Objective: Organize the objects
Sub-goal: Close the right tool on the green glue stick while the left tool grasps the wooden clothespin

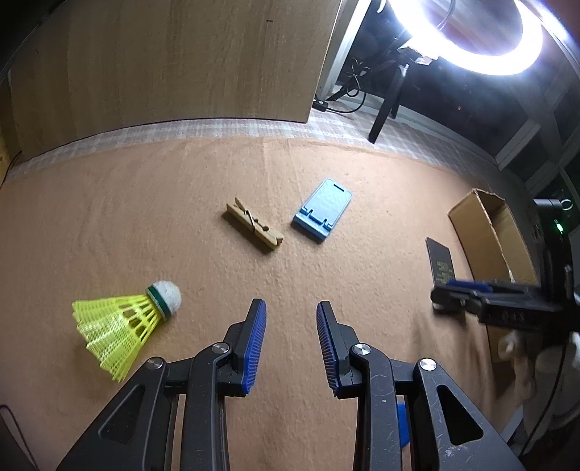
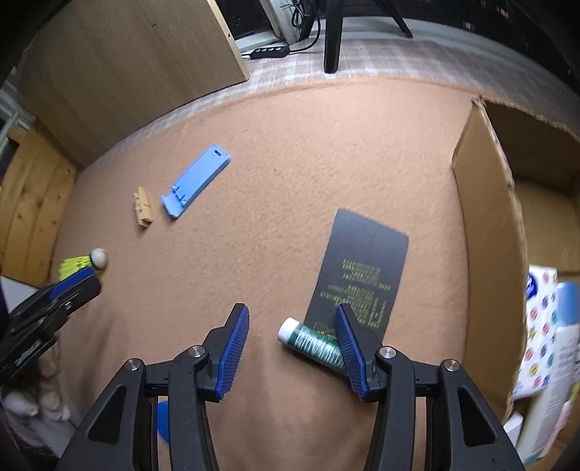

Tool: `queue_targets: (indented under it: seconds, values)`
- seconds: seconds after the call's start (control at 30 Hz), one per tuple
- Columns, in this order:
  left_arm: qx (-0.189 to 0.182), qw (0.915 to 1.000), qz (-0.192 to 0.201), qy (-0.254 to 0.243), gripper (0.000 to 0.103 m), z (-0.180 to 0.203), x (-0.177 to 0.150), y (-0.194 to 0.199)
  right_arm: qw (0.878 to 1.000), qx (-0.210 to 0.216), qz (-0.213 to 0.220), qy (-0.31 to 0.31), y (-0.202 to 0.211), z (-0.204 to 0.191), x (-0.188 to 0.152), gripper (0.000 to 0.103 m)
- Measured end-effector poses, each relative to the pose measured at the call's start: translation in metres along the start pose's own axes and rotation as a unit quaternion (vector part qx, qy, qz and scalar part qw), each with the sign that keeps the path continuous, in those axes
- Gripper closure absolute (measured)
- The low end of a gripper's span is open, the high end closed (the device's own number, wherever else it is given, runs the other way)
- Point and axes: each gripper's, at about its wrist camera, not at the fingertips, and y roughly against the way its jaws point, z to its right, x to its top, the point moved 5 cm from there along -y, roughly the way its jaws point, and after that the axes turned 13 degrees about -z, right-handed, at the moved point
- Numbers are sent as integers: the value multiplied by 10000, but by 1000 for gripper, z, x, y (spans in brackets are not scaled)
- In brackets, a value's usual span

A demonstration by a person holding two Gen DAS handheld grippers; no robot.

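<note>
On the tan cloth lie a yellow shuttlecock, a wooden clothespin, a blue phone stand, a black card and a green thread spool. My left gripper is open and empty, right of the shuttlecock; it also shows in the right wrist view. My right gripper is open, hovering with the spool near its right finger and the card just beyond; it also shows in the left wrist view.
An open cardboard box stands at the right with packages in it. A wooden board leans at the back left. A ring light on a stand is behind the cloth. A blue piece lies near the front.
</note>
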Motion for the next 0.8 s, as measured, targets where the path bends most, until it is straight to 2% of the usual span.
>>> queue_targets:
  seconds: [0.23, 0.33, 0.43, 0.8]
  values:
    - [124, 9998, -121, 78, 71, 8, 21, -22, 9993, 367, -29, -56, 2, 0, -20, 57]
    - [111, 9996, -126, 226, 64, 5, 34, -28, 9992, 395, -41, -35, 5, 2, -30, 57]
    - [142, 9990, -76, 407, 63, 0, 49, -31, 9989, 461, -28, 21, 9, 2, -42, 57]
    - [593, 9944, -205, 850, 62, -21, 83, -55, 9989, 130, -23, 459, 11, -4, -60, 57]
